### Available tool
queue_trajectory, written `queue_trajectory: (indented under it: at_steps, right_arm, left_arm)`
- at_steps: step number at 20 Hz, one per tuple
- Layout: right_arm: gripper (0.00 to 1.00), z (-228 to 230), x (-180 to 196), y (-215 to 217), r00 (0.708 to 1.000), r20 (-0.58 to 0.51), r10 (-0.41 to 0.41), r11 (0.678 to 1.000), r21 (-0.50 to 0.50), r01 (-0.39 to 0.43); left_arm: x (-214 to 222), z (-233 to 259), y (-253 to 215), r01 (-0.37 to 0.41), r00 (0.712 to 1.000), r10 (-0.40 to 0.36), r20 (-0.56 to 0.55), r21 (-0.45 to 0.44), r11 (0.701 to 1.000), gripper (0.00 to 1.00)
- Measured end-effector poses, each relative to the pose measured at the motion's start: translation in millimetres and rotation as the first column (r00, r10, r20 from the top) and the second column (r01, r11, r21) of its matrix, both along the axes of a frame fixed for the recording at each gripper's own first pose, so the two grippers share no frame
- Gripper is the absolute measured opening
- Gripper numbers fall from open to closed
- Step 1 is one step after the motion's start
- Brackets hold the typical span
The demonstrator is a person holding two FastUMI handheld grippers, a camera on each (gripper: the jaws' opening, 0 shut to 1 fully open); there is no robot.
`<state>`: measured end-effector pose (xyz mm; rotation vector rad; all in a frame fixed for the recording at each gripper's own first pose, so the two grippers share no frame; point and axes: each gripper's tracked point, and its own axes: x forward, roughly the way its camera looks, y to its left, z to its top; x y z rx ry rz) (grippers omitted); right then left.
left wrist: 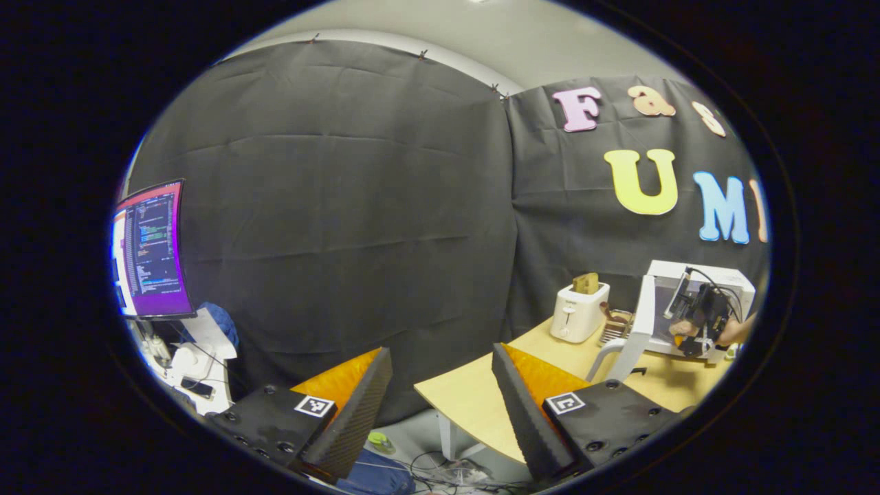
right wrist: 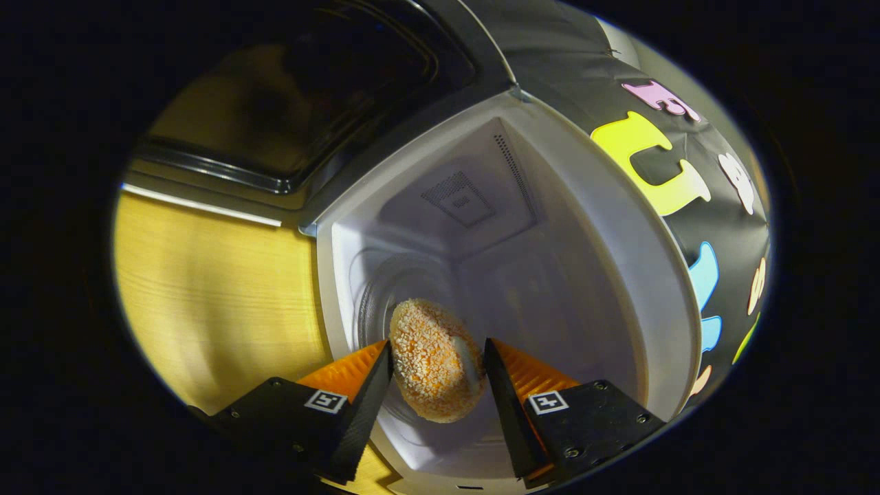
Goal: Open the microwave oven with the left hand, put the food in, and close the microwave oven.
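Both right gripper (right wrist: 438, 364) fingers clamp food (right wrist: 434, 369) before open microwave (right wrist: 481, 227); left gripper (left wrist: 440, 385) spread, empty.

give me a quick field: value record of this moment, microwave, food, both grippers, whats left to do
microwave: on the wooden table, door swung open
cavity: white, lit, holds no food yet
food: round crumb-coated piece, pinched between the fingers at the cavity mouth
right hand-held gripper: shut on the food, pointed into the cavity
left hand-held gripper: open, holding nothing, off the table's near edge
nearby: toaster left of the microwave, monitor far left
remaining: set the food down inside, close the door
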<state>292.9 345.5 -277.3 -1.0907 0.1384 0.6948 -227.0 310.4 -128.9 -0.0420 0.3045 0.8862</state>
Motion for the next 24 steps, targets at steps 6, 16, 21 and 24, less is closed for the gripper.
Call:
queue_trajectory:
  at_steps: [6,16,21,24]
  right_arm:
    - [0.97,21.2,-15.1,-8.8,1.000,0.020,0.006,1.000,0.030,-0.007]
    - [0.97,111.0,-95.1,-48.1,0.996,-0.054,-0.077,0.933,0.348,0.091]
    - [0.97,180.6,-127.7,-83.6,0.988,-0.067,-0.142,0.847,0.509,0.156]
    - [0.97,216.4,-148.7,-110.9,0.975,-0.102,-0.197,0.751,0.623,0.217]
  left_arm:
    - [11.8,7.0,-13.7,0.067,0.998,-0.067,0.018,0.017,0.998,0.96]
    - [79.2,-0.8,-22.3,0.290,0.954,-0.290,0.071,0.017,0.957,0.96]
    - [126.3,-29.6,-21.9,0.413,0.908,-0.410,0.086,-0.020,0.911,0.96]
    - [152.3,-46.6,-19.4,0.472,0.879,-0.468,0.089,-0.036,0.881,0.96]
